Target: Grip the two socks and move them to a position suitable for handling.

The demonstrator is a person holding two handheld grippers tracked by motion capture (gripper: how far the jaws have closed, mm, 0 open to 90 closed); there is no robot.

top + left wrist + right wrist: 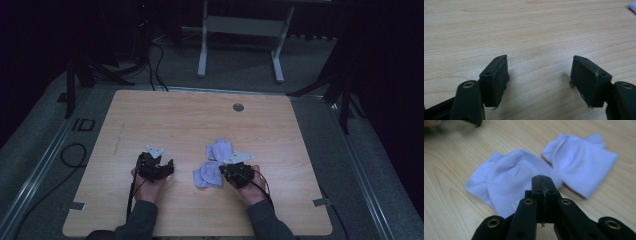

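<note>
Two pale lilac-white socks lie on the wooden table (200, 115), one (220, 148) farther off and one (207, 175) nearer and to the left. In the right gripper view the nearer sock (509, 177) spreads under the jaw tips and the other sock (579, 157) lies beyond it to the right. My right gripper (231, 167) (542, 178) is shut at the socks' right edge, its pads pressed flat together with no fabric visible between them. My left gripper (155, 165) (540, 62) stands open over bare wood to the left of the socks, nothing between its jaws.
A round metal grommet (238, 107) sits near the table's far edge. A corner of a sock (632, 7) shows at the top right of the left gripper view. Beyond the table stand a white frame's legs (202, 50) and floor cables (157, 65).
</note>
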